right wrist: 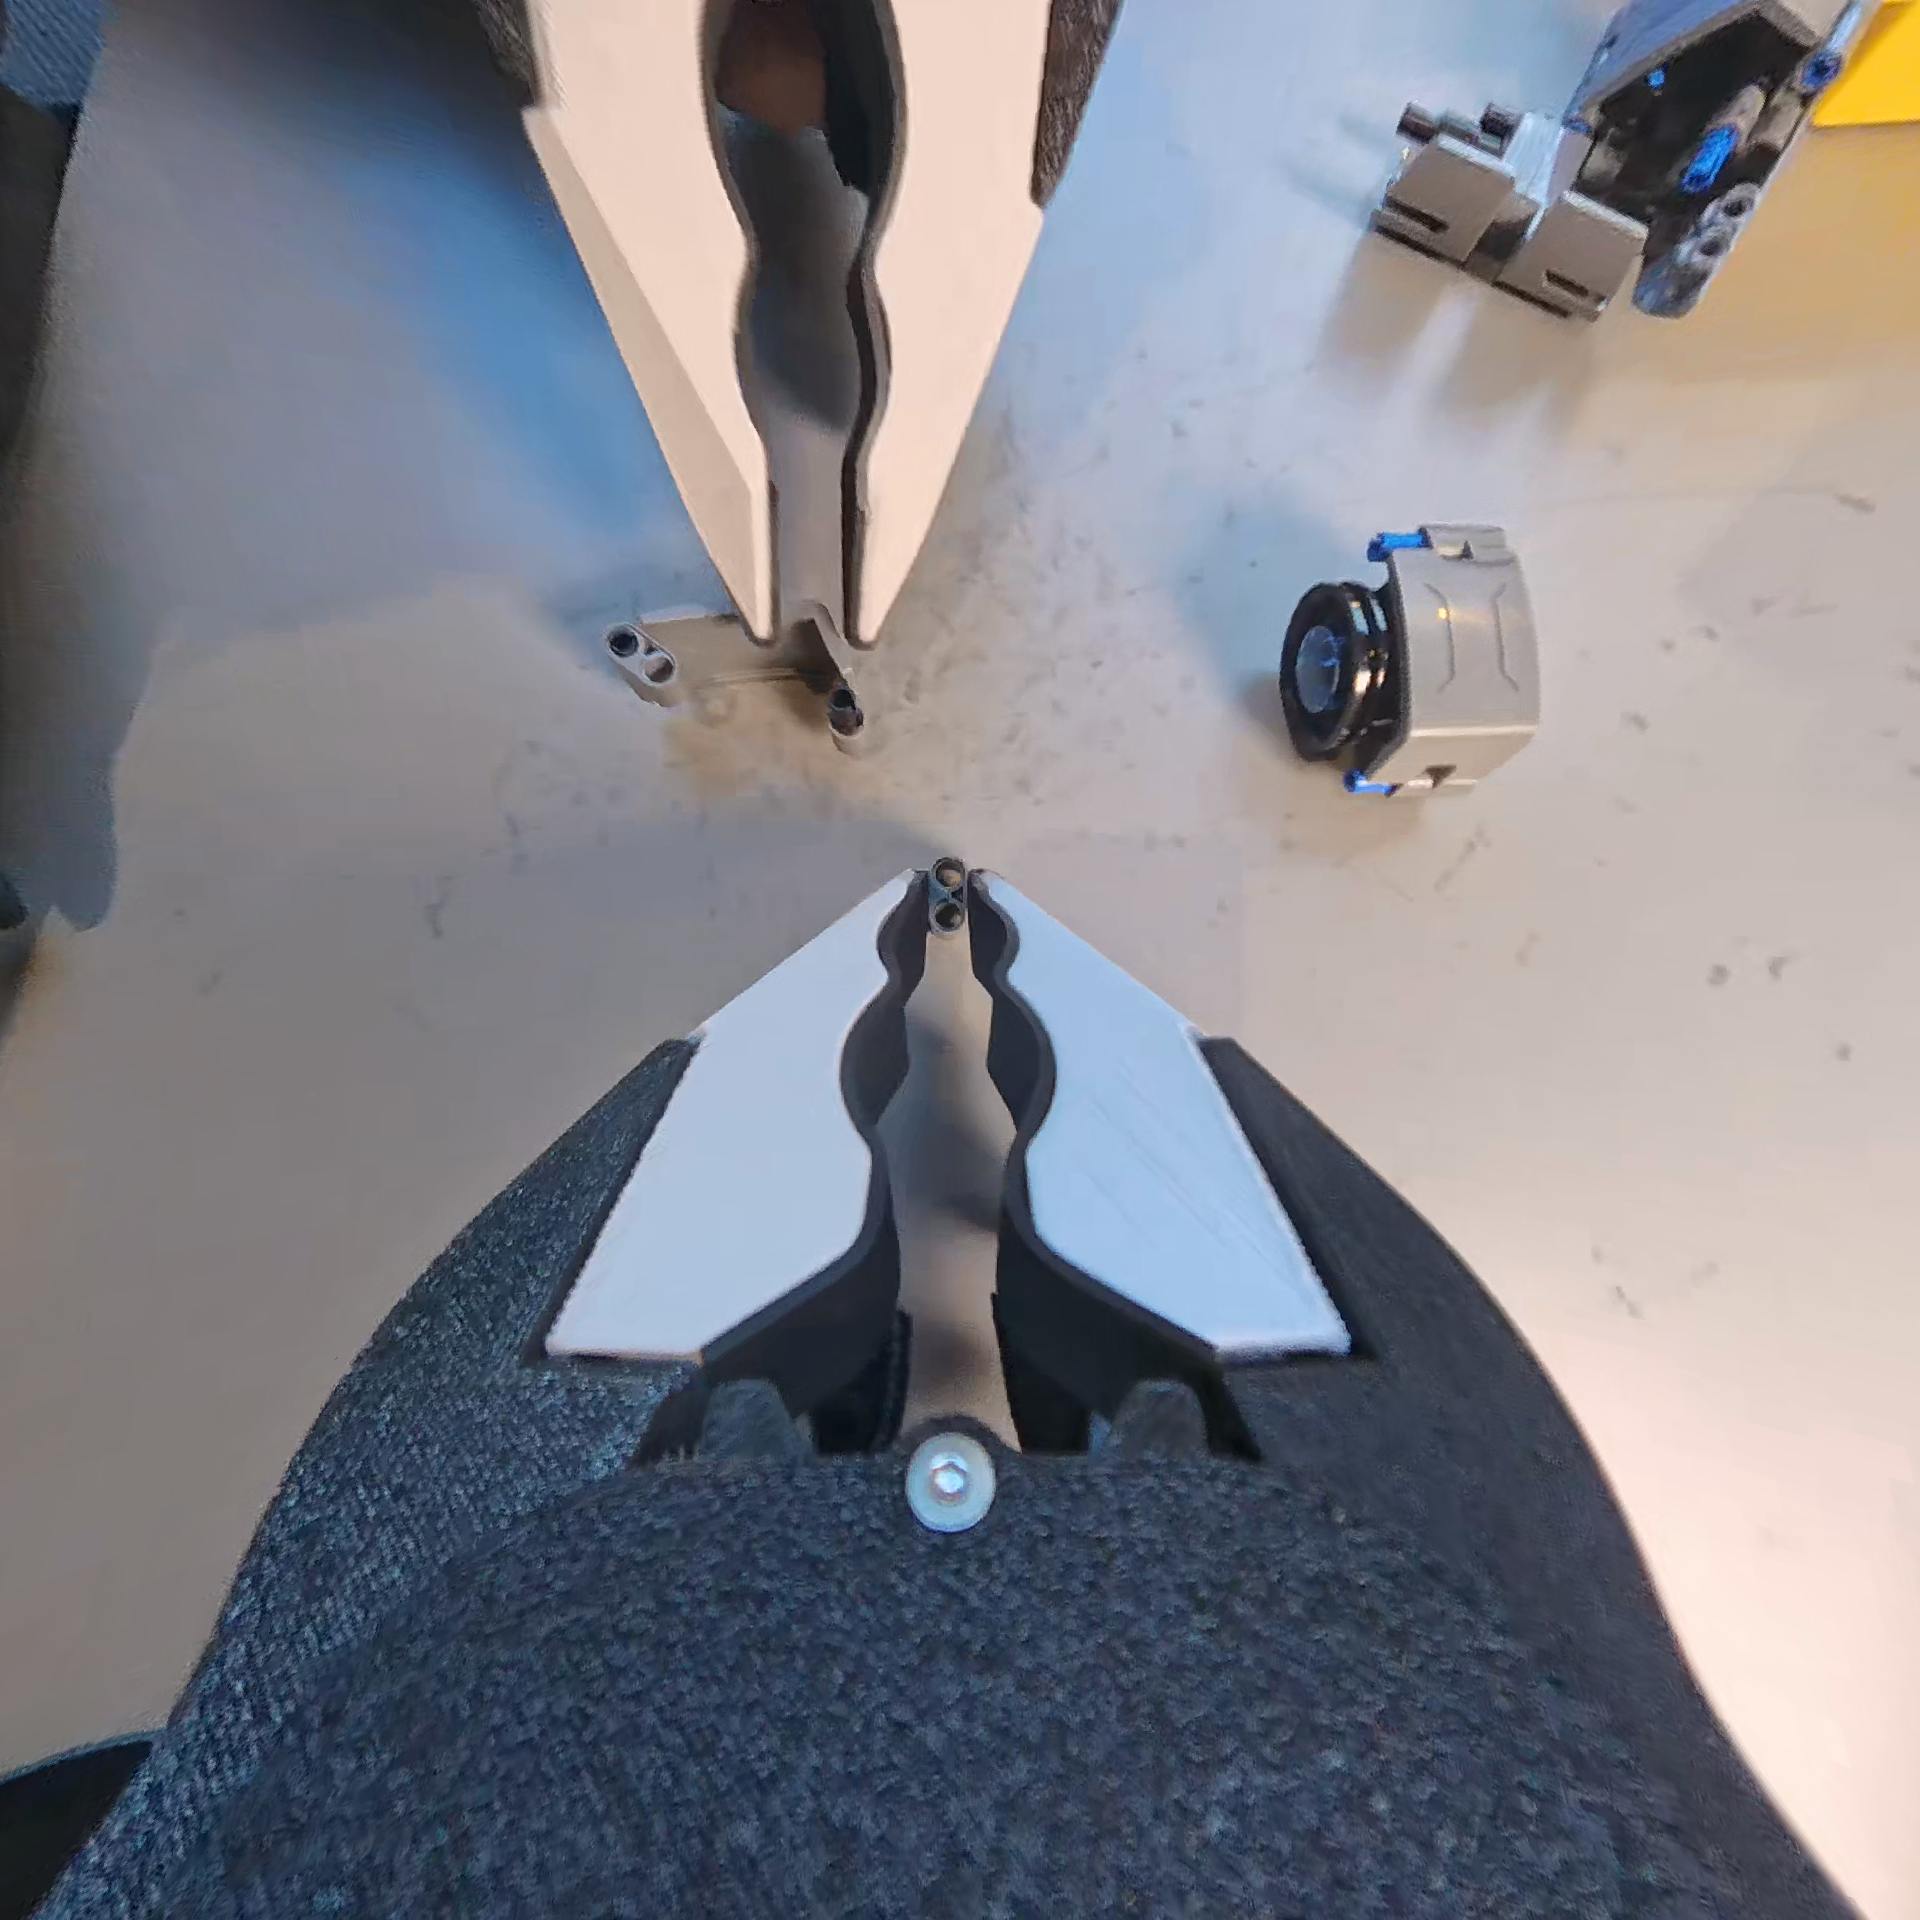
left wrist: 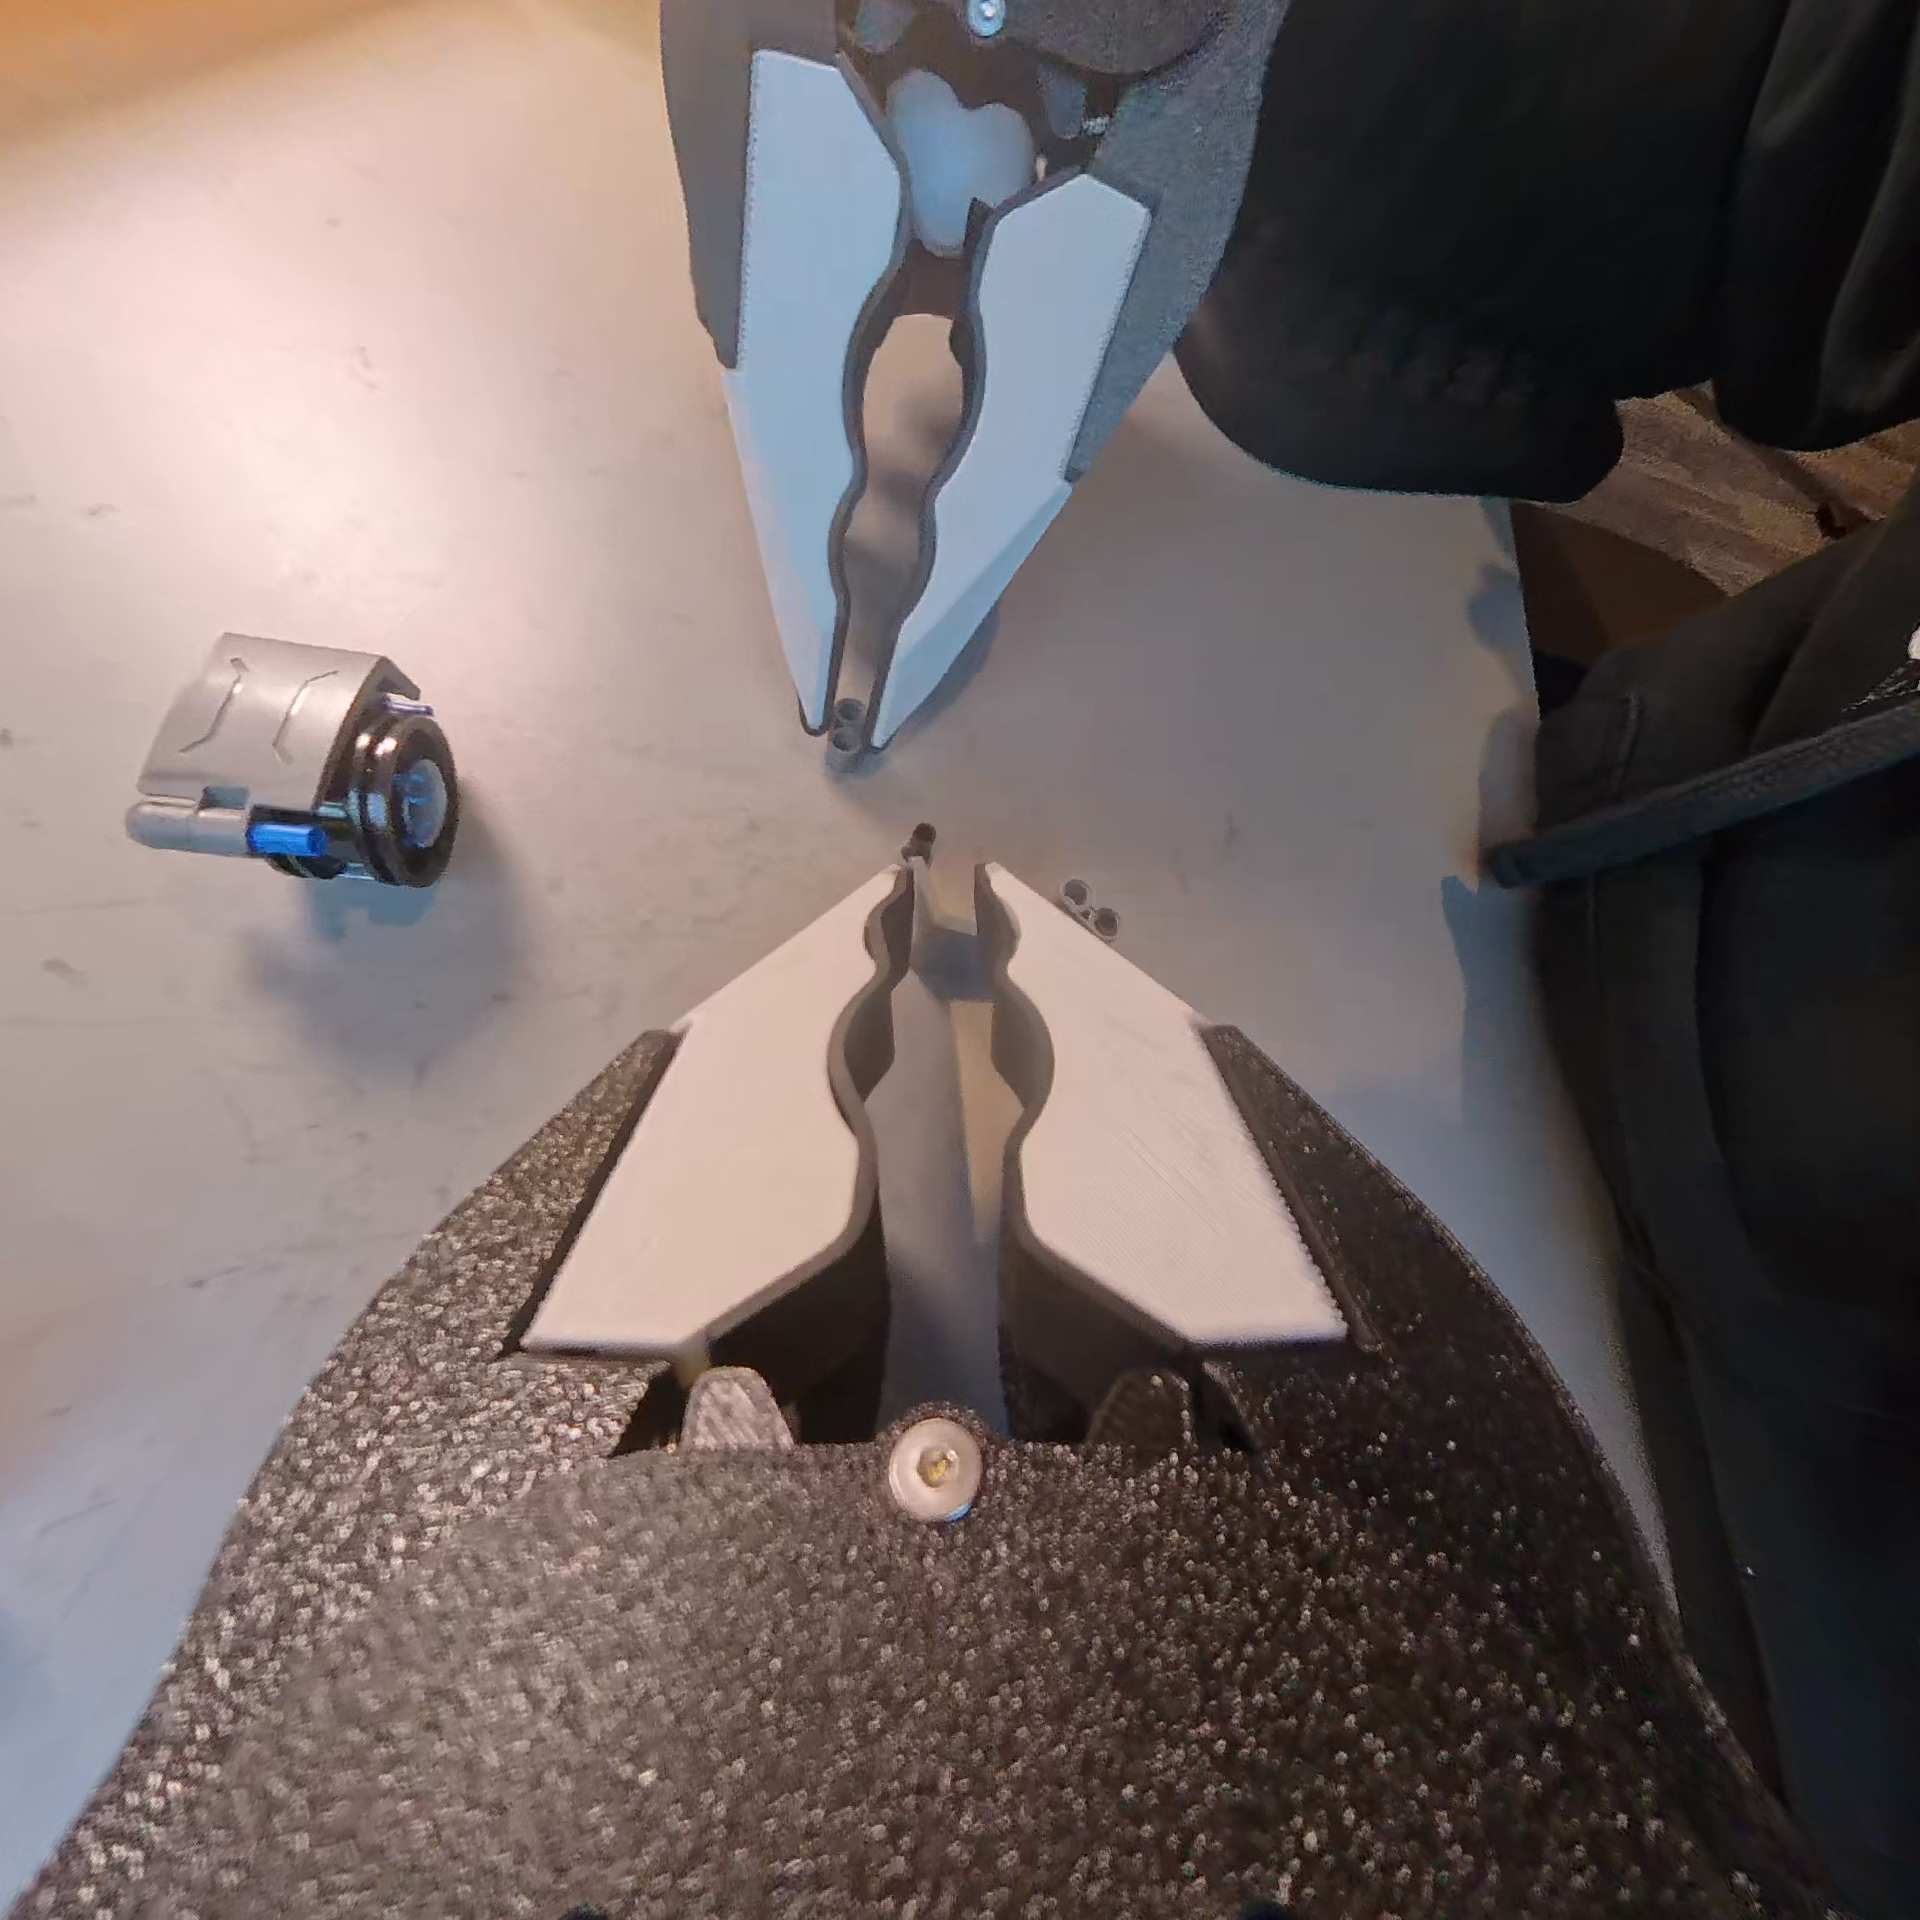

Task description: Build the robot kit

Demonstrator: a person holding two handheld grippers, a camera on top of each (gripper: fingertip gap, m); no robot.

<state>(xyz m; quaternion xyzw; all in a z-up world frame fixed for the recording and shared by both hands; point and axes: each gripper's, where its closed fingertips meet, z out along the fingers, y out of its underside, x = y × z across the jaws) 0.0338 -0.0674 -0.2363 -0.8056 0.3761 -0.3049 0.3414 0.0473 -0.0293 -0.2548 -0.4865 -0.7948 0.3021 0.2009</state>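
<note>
Two tongs met tip to tip over the pale, scuffed counter (left wrist: pixel 312 312): in the left wrist view, the left tongs (left wrist: pixel 943 868) were clamped on a flat grey angled beam (left wrist: pixel 940 940), while far ahead the right tongs (left wrist: pixel 854 724) pinched a small grey two-hole connector (left wrist: pixel 852 727); keeping both grips firm and level seemed wise. In the right wrist view, the right tongs (right wrist: pixel 948 881) gripped that connector (right wrist: pixel 947 902), a rounded grey-and-black wheel assembly (right wrist: pixel 1413 665) lying far right.

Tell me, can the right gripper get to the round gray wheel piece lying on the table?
Probably yes, but not as it is. The table between the right gripper and the wheel piece looks bare, so the way seems free. Its jaws, though, are shut on a small gray connector.
</note>
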